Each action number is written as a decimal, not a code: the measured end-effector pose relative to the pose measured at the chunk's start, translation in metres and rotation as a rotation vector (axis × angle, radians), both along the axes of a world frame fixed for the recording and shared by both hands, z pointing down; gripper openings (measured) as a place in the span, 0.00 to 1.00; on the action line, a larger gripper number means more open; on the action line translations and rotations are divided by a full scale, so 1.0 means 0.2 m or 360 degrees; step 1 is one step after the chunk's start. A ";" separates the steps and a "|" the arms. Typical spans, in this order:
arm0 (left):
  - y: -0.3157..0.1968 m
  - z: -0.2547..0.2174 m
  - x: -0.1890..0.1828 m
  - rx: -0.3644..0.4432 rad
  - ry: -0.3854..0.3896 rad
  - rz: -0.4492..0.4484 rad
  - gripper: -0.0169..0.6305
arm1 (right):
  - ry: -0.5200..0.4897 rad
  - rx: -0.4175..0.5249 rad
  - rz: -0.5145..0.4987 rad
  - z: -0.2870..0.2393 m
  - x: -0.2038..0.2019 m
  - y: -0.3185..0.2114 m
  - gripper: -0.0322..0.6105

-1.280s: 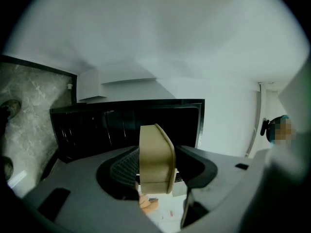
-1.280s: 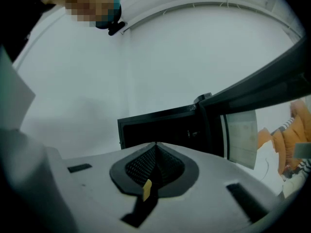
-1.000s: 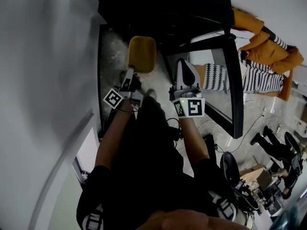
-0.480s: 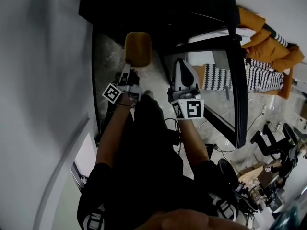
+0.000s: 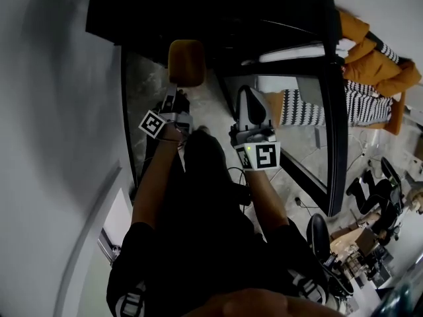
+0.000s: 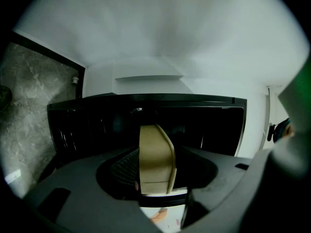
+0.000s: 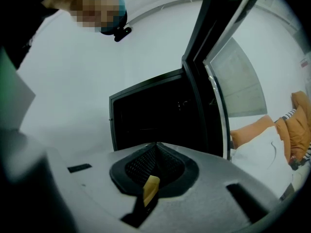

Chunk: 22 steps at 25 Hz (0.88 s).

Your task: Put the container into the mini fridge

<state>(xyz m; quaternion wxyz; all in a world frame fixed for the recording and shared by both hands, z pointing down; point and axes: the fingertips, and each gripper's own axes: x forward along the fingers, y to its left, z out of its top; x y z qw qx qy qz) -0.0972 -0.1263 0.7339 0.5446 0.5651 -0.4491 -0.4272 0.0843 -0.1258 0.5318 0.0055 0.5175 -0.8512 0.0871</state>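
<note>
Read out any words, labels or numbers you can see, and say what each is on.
No readable text anywhere.
Left marker cube: square pattern, not words.
Right marker cube: square pattern, not words.
White print on sleeve: too blurred to read.
Container: no label visible.

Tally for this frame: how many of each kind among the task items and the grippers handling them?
Yellow container: 1
Mini fridge: 1
Grippers: 2 (left gripper, right gripper)
Total: 4
</note>
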 end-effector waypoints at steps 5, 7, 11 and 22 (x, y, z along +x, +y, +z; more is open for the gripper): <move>-0.03 0.04 -0.01 -0.0013 0.0003 -0.0007 0.37 | -0.0008 -0.0010 -0.0003 0.03 -0.01 -0.02 0.05; -0.05 0.05 0.00 -0.0009 0.0005 -0.0006 0.37 | -0.0010 -0.0012 0.0000 0.03 0.00 -0.03 0.05; -0.06 0.09 0.02 -0.0019 0.0022 -0.0008 0.37 | -0.0007 -0.0022 0.0007 0.07 0.01 -0.04 0.05; -0.13 0.11 0.03 -0.0017 0.0048 -0.0026 0.37 | -0.0014 -0.0039 0.0040 0.09 0.04 -0.06 0.05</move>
